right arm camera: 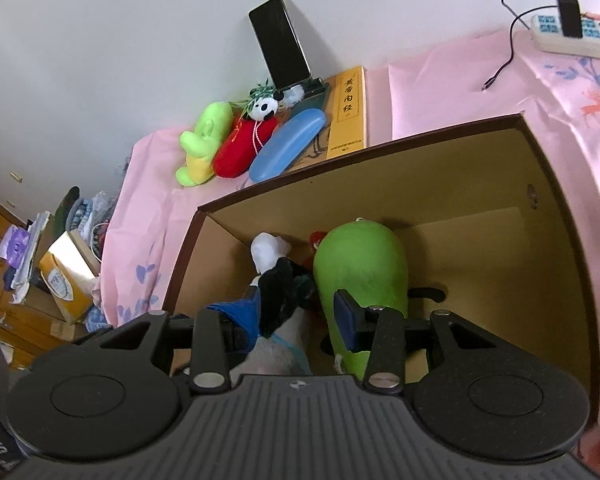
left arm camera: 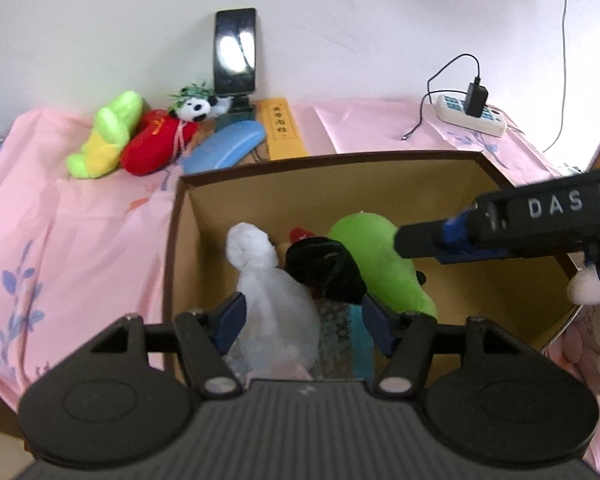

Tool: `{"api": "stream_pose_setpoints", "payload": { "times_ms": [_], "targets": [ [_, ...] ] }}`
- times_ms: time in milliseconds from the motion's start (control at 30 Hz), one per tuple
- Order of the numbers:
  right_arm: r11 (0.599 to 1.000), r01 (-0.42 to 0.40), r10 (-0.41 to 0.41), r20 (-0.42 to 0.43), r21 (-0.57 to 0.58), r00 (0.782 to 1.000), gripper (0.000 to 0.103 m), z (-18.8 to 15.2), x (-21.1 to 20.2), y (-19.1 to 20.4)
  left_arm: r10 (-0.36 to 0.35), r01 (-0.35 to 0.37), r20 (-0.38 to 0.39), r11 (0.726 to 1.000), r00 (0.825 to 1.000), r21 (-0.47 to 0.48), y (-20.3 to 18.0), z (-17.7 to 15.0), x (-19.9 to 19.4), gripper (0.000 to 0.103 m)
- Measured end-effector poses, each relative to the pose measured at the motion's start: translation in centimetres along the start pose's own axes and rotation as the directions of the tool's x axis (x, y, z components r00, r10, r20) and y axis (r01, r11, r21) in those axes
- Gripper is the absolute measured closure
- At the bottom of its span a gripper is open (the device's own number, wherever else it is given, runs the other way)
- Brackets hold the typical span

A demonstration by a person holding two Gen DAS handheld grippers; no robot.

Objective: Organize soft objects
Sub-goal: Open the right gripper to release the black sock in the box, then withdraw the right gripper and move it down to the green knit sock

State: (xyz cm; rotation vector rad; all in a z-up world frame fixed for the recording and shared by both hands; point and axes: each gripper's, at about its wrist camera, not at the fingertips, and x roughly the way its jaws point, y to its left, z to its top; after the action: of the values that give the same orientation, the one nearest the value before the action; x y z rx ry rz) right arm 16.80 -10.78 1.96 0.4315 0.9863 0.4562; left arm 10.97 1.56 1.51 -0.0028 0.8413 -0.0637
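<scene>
cardboard box (left arm camera: 380, 184) is seen open-topped on a table covered by a pink cloth (left arm camera: 80, 220), near the cloth's front edge. several soft things are packed against the box's left wall: a white plush (left arm camera: 256, 264), a black soft item (left arm camera: 324, 268), a small red piece (left arm camera: 302, 234) behind it, and a large green plush (left arm camera: 376, 256) toward the middle.

the left gripper (left arm camera: 302, 314) is held above the box's near edge with its jaws spread wide; the white plush lies between them, and whether it is touched cannot be told. the right gripper (right arm camera: 302, 314) is likewise held wide over the box, with the black soft item by one finger and the green plush by the other; nothing is clamped.

at the cloth's back edge, by the wall, a light green toy (left arm camera: 108, 136), a red panda plush (left arm camera: 160, 140), a blue case (left arm camera: 224, 148), a yellow book (left arm camera: 282, 128) and a propped phone (left arm camera: 235, 52) are grouped. a power strip (left arm camera: 472, 114) is placed at the back right corner.
</scene>
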Motion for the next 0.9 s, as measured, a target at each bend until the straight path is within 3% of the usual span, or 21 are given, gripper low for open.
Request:
{"api": "stream_pose_setpoints", "payload": {
  "times_ms": [433, 900],
  "targets": [
    [0.989, 0.073, -0.068, 0.046, -0.130, 0.997, 0.078, -3.2, -2.4, 2.2, 0.121, -0.121, 0.010, 0.992, 0.993, -0.038, -0.7, -1.6, -3.3, 0.039],
    [0.983, 0.071, -0.058, 0.081, -0.170, 0.995, 0.078, -6.0, -4.4, 3.2, 0.185, -0.184, 0.000, 0.981, 0.983, -0.053, -0.9, -3.8, -5.7, 0.038]
  ]
}}
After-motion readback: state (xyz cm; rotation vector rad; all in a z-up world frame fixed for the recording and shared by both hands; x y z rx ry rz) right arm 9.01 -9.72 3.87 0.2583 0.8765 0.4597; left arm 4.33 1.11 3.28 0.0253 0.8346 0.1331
